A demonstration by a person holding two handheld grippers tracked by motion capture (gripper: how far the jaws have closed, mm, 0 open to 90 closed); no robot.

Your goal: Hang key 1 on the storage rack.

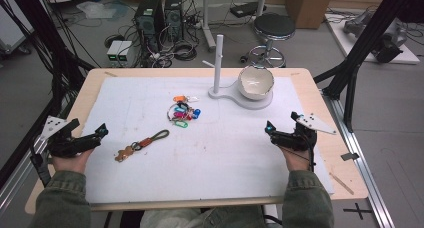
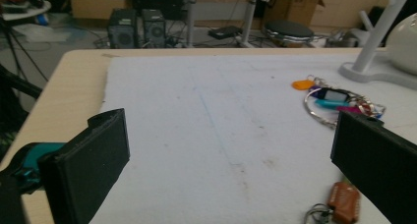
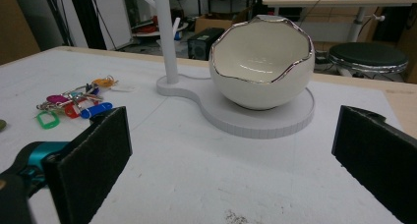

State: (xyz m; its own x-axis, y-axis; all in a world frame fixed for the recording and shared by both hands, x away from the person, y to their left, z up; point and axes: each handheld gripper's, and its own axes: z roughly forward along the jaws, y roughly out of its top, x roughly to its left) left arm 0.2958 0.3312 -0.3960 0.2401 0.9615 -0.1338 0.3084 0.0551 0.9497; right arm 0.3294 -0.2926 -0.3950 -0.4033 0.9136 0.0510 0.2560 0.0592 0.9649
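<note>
Keychain (image 1: pixel 141 144) unlabelled, near left gripper (image 1: pixel 95 136), fingers apart.

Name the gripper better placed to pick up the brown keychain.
Left. The left gripper is open, close beside the keychain, which lies by its jaw in its own view. The right gripper faces the bowl, farther off.

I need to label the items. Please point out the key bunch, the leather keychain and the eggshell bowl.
key bunch (image 1: pixel 181 112), high view, on the coloured tags.
leather keychain (image 1: pixel 145 142), high view, on the brown strap.
eggshell bowl (image 3: pixel 260 69), right gripper view, on the inner wall.
</note>
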